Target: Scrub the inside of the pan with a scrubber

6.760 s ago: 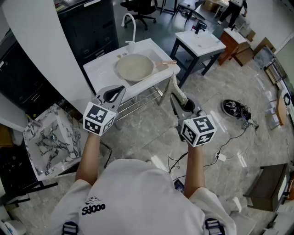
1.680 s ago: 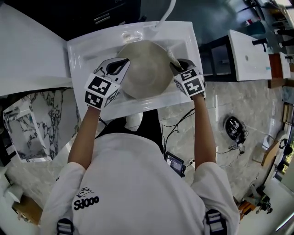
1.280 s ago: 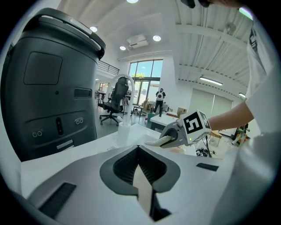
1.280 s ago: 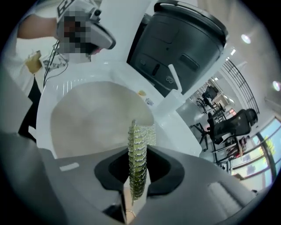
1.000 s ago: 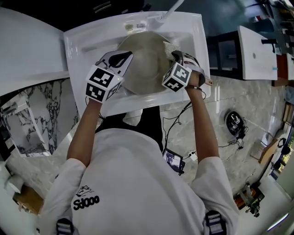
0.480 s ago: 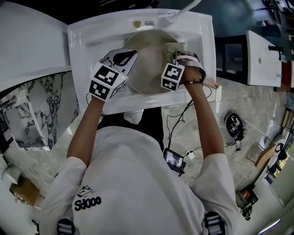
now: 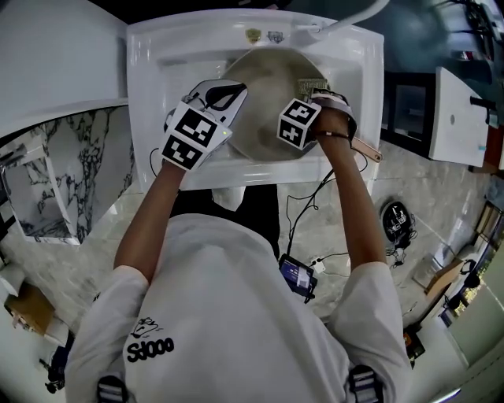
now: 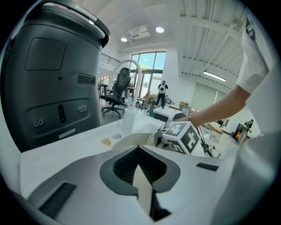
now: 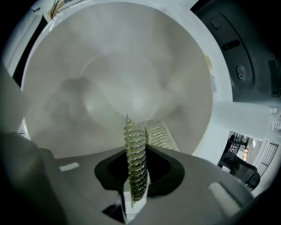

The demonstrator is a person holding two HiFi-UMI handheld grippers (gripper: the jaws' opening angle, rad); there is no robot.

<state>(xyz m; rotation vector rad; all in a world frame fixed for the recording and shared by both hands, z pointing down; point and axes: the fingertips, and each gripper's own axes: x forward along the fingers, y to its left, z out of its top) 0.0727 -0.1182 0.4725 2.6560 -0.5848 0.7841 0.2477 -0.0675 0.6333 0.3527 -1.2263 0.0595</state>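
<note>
**The right gripper holds the scrubber inside the pan in the sink.**

The right gripper (image 9: 137, 178) is squeezed tight on a sparkly green mesh scrubber (image 9: 135, 158). The scrubber stands on its thin edge between the two jaws, and one flap of it folds off to the right. Its free end points into the round pale grey pan (image 9: 109, 74), low in the middle of that picture. I cannot tell if it presses on the pan. In the head view the scrubber is at the pan's upper right side, just inside the rim. The left gripper (image 8: 140, 171) is closed with nothing in it, and in the head view it sits at the pan's left edge. The pan lies in a white sink (image 7: 157, 63) at the top middle of the head view. Its wooden handle (image 7: 367, 148) sticks out to the lower right. A curved white tap (image 7: 354, 17) is at the top right.
</note>
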